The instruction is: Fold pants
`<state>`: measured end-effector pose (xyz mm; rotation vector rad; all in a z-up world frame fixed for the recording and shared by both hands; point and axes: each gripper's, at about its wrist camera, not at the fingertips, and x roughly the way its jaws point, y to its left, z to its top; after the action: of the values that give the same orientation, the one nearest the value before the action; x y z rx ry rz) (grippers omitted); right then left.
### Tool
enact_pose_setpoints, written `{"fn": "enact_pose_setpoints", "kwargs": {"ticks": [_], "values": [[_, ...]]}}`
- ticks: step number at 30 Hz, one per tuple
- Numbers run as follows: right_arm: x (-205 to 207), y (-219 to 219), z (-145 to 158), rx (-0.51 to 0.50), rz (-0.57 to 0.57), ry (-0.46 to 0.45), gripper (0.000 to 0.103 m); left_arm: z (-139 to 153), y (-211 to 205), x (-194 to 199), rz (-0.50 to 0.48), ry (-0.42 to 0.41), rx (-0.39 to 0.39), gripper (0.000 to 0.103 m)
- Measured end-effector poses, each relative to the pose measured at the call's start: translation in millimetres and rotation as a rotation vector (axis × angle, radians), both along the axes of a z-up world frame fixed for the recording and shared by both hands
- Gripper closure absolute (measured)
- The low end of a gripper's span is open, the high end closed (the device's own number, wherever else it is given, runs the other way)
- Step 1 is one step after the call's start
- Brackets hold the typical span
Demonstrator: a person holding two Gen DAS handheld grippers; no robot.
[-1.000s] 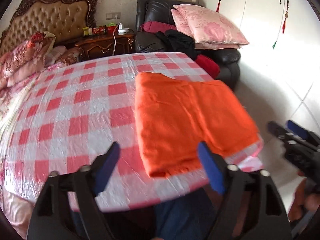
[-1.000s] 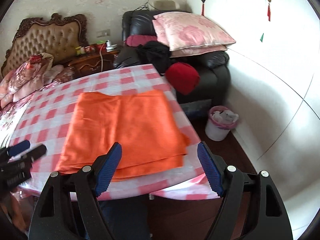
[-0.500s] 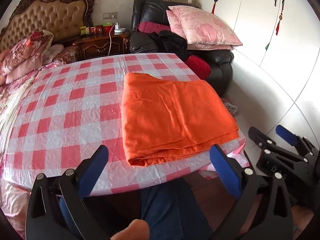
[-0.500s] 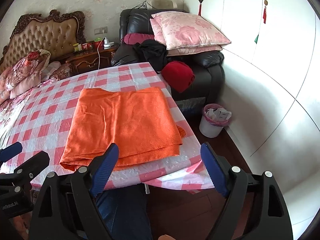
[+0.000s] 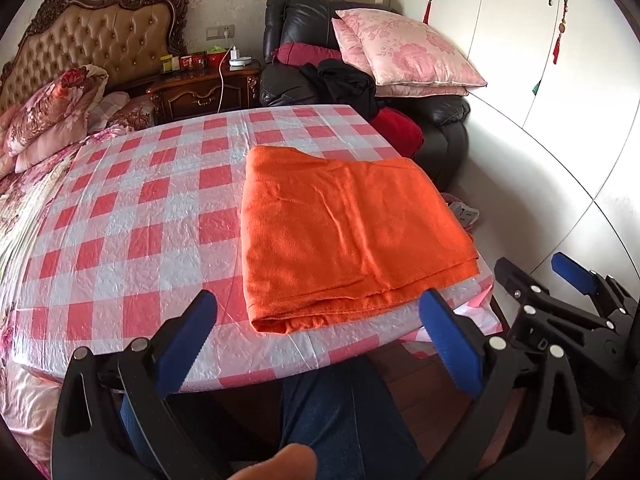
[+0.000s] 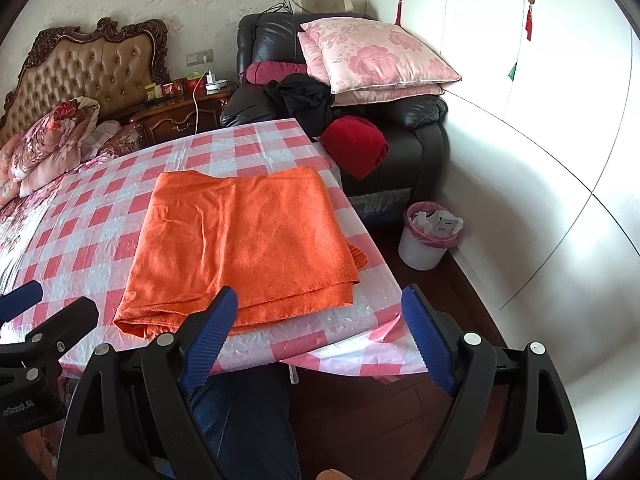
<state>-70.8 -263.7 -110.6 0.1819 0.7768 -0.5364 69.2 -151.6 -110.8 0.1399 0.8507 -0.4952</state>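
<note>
Pants (image 5: pixel 348 236) lie folded on checked counter (image 5: pixel 132 220), near its front-right corner. My left tongs (image 5: pixel 316 340) & right tongs (image 6: pixel 316 336) both gape, just widened, nothing between. Bed (image 5: pixel 24 184) left, armchair (image 6: pixel 400 120) behind.

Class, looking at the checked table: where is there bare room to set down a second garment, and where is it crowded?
Free: the wide checked stretch of the table between the bed and the folded orange pants, plus a band behind them. Crowded: the corner nearest the armchair, where the pants reach almost to both edges.
</note>
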Motion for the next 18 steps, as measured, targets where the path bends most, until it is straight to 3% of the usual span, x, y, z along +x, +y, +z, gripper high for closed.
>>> {"fn": "enact_pose_setpoints", "kwargs": {"ticks": [18], "values": [[0.1, 0.0, 1.6, 0.004, 0.004, -0.001, 0.023, 2.3, -2.5, 1.0, -0.003, -0.005, -0.003, 0.002]]}}
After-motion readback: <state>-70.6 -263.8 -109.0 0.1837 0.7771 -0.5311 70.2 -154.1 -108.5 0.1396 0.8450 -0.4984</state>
